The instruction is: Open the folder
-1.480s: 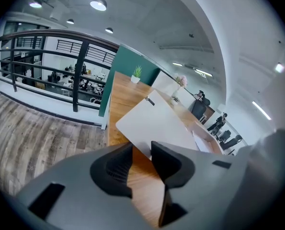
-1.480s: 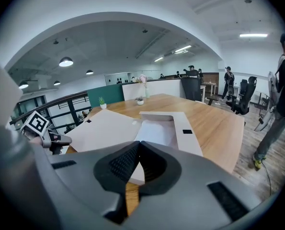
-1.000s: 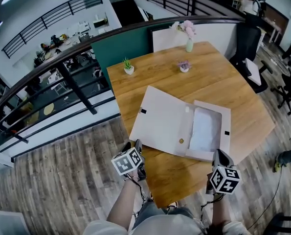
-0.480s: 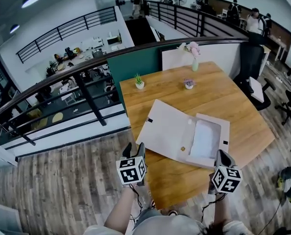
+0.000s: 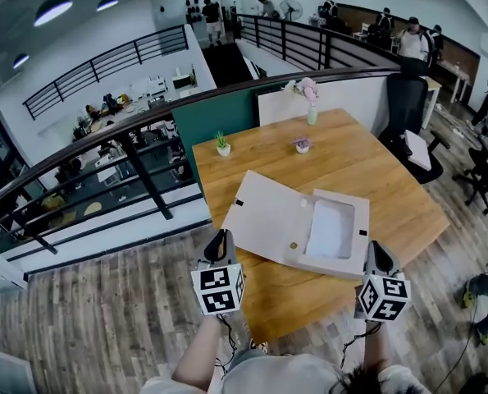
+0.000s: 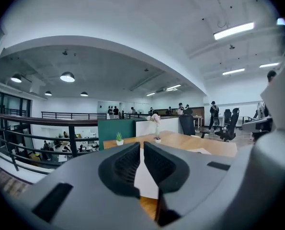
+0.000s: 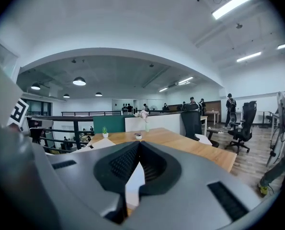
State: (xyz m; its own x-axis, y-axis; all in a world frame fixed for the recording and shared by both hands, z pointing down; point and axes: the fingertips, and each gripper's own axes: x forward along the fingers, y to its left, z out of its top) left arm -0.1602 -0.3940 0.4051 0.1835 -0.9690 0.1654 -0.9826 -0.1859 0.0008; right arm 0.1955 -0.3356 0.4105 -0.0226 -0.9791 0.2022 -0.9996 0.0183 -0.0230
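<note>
While holding the left hand-held gripper point(image 6: 142, 159), just closed on nothing, and the right hand-held gripper point(image 7: 138, 153), pressed together empty, clear of the folder point(image 5: 268, 213) lying open on the desk point(image 5: 360, 169), expect light, stiff card and pinch it by a thin free edge.

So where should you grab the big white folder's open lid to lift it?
Probably the flat white lid's left edge, beside the small black tab, coming in level from the wooden table's left side. That thin edge lies nearly at the table's edge, so a jaw might slip under.
</note>
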